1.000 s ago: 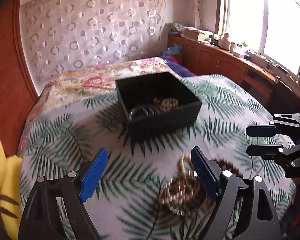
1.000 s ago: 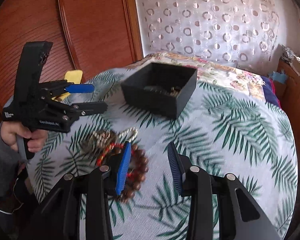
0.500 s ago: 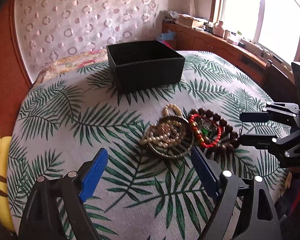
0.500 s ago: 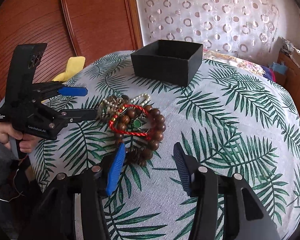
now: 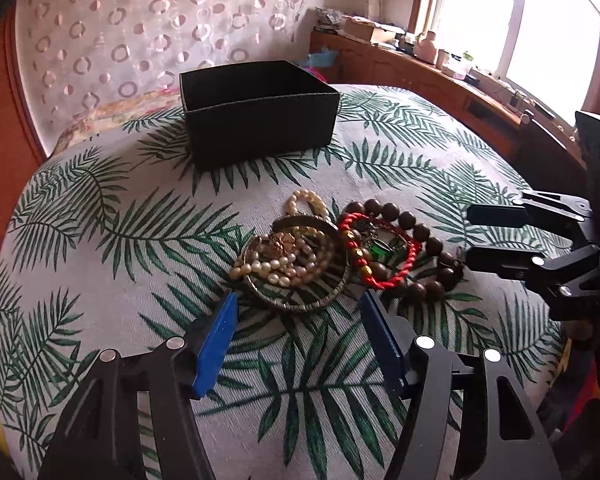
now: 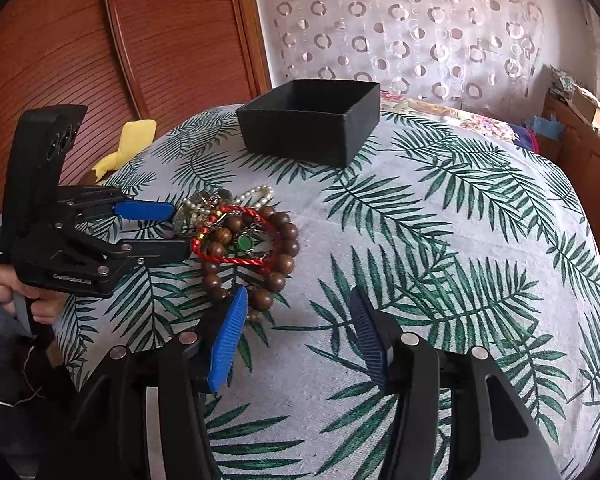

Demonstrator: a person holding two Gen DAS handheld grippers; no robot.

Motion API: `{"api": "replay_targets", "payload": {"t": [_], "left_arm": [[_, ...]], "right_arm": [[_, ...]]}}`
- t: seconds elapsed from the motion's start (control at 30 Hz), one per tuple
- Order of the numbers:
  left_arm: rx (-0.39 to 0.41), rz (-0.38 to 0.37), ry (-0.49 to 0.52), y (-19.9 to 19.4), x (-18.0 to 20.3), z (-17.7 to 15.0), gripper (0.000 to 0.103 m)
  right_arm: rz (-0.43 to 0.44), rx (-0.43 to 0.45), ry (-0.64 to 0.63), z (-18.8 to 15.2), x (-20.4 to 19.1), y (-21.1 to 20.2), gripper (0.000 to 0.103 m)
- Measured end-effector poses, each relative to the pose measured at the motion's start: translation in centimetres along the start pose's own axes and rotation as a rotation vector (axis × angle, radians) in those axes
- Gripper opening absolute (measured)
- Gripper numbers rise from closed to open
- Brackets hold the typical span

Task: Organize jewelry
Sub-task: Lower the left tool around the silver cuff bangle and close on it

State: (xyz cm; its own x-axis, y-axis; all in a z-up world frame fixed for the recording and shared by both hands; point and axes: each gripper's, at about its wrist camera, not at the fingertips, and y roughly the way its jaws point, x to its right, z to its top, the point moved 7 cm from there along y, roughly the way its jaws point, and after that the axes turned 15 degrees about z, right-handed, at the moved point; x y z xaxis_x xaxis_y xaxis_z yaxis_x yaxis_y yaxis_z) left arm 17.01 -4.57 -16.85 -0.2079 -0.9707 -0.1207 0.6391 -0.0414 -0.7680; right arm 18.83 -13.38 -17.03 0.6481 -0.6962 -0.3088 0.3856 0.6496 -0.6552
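A heap of jewelry lies on the palm-leaf cloth: a pearl strand [image 5: 284,266] inside a metal bangle [image 5: 324,300], a red cord bracelet [image 5: 396,272] [image 6: 236,260] and a brown wooden bead bracelet [image 5: 428,240] [image 6: 288,236]. A black open box [image 5: 260,120] [image 6: 312,128] stands behind the heap. My left gripper [image 5: 300,316] [image 6: 168,228] is open and empty, low at the heap's near edge by the bangle. My right gripper [image 6: 298,308] [image 5: 488,236] is open and empty, beside the wooden beads.
The cloth covers a round table [image 6: 460,240]. A yellow cloth [image 6: 128,140] lies off the table's left edge. A wooden sideboard [image 5: 440,76] with small items runs under the window at right. A red wooden wall [image 6: 120,40] stands behind.
Both grippers have dropped lower and come closer to the jewelry heap. The box now shows from the side, its inside hidden. Both stay open.
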Motion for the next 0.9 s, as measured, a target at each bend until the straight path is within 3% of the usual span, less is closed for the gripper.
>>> {"api": "replay_targets", "payload": {"t": [0.53,0.67,0.9], "left_arm": [[0.002,0.004,0.073,1.8,1.4,2.3,0.063],[0.011,0.032,0.105,1.8,1.5,2.1,0.058],[-0.03,0.036,0.175,0.7,0.3,0.9,0.057]], "right_arm": [[0.004,0.009,0.03,-0.5,0.8,-0.3,0.056],[0.006,0.009,0.033,-0.6,0.8,-0.3,0.056],[0.007,0.011,0.036,-0.5,0.8,-0.3,0.056]]}}
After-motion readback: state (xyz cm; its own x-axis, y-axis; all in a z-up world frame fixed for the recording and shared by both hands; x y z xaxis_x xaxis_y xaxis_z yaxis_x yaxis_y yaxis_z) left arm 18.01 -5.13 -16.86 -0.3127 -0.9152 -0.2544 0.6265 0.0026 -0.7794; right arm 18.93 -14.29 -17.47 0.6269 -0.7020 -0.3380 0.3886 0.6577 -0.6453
